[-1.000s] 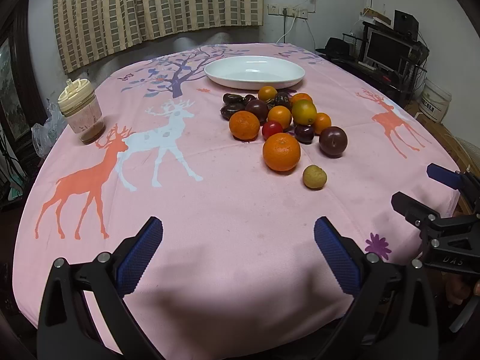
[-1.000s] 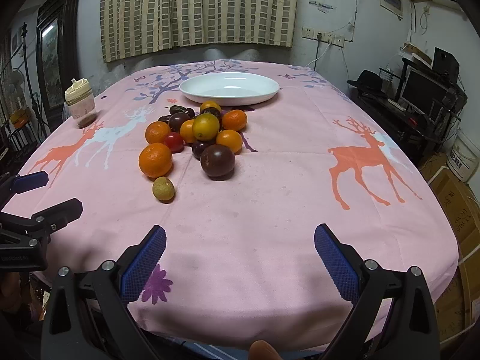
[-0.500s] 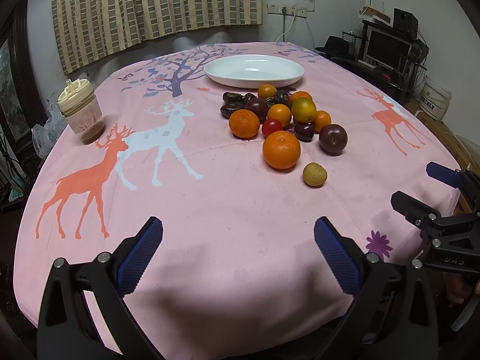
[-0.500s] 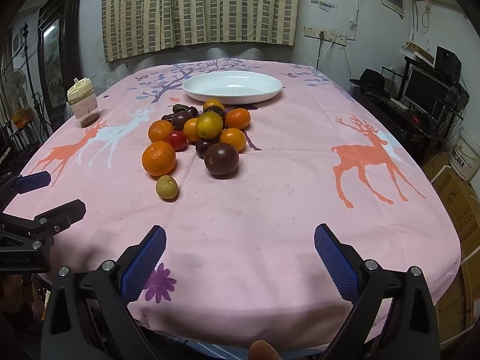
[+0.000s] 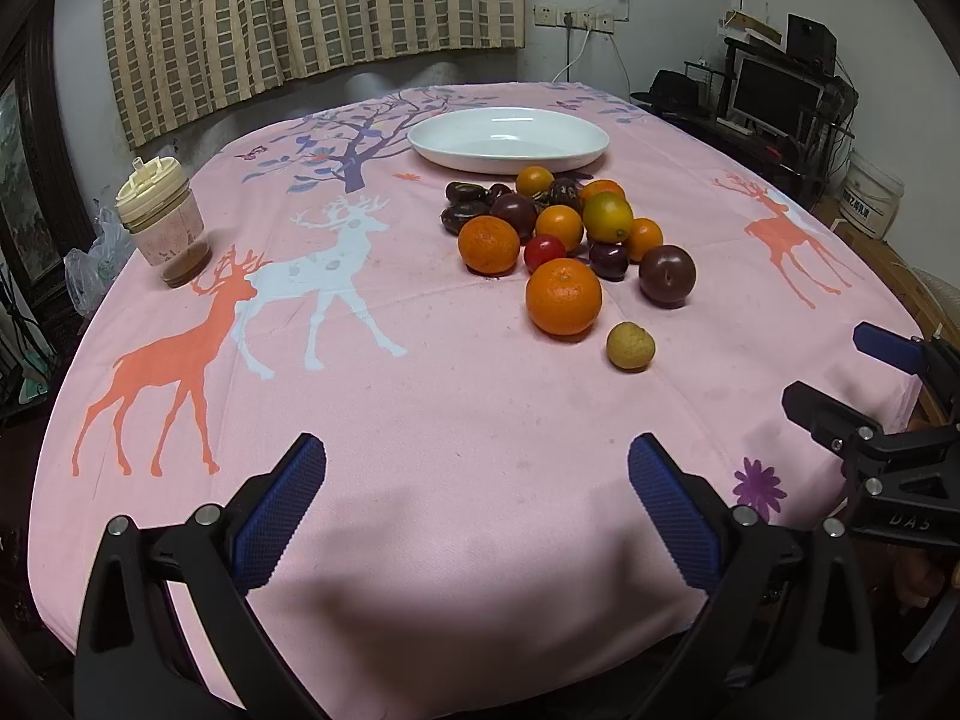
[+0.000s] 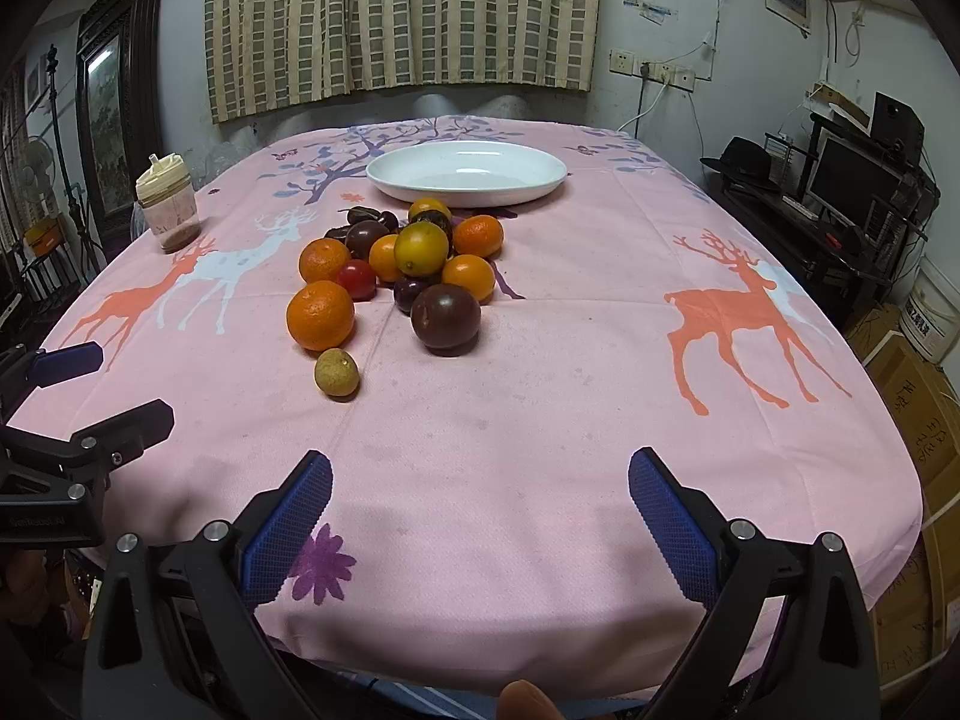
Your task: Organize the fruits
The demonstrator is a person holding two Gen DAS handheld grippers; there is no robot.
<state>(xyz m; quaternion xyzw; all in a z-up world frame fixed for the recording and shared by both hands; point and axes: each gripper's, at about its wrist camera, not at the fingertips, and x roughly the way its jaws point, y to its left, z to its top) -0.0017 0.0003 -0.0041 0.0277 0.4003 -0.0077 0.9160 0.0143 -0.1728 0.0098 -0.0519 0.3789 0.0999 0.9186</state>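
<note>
Both the left hand-held gripper point(image 5: 477, 480) and the right hand-held gripper point(image 6: 480, 495) hang spread wide and empty over the near edge of the counter point(image 6: 540, 420). The fruits point(image 6: 399, 276) sit heaped loose on the cloth just before the white dish point(image 6: 467, 174) — which holds nothing. Nudging the pile could send round pieces rolling; the small yellowish fruit point(image 6: 337, 372) lies apart — easy to knock away. The lidded cup point(image 6: 167, 204) stands well off

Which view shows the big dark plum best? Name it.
The right wrist view: the dark plum sits large, near centre, unobstructed. The left wrist view shows it too, whole but smaller and off to the right.
</note>
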